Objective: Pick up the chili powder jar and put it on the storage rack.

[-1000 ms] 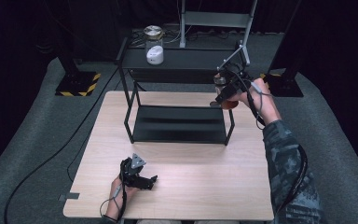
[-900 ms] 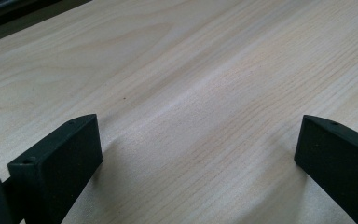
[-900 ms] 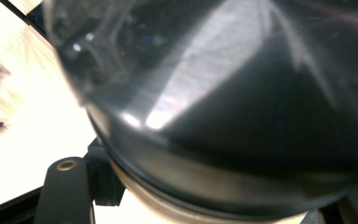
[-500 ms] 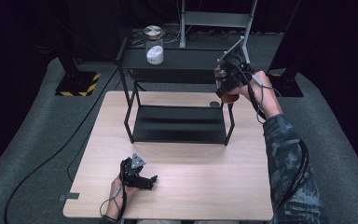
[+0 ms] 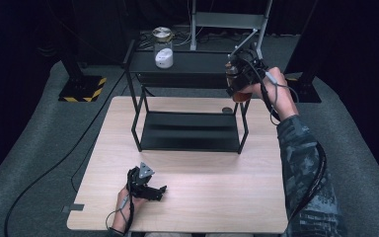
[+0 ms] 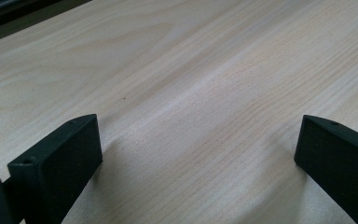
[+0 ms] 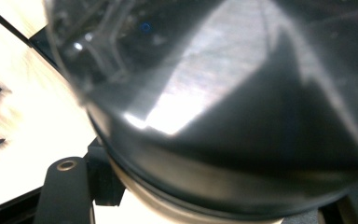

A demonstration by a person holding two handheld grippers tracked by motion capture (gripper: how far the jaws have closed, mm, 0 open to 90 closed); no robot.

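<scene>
My right gripper (image 5: 236,79) is shut on a glass jar (image 5: 239,94) with a brownish base, held in the air at the right end of the black rack's top shelf (image 5: 197,64). The jar (image 7: 223,93) looms very close in the right gripper view, with one black finger (image 7: 65,191) showing at its lower left. A second jar (image 5: 163,53) with white contents and a metal lid stands on the left of that top shelf. My left gripper (image 5: 153,190) rests on the table near its front edge, and its jaws (image 6: 198,154) are wide open over bare wood.
The black two-tier rack (image 5: 190,131) stands on the far half of the wooden table (image 5: 217,192). A small dark round object (image 5: 227,109) lies on the table behind the rack's right leg. A metal stand (image 5: 227,22) and cables sit on the floor beyond.
My right gripper has carried the jar upward and a little farther away, up to the top shelf's right end. The left gripper has stayed still.
</scene>
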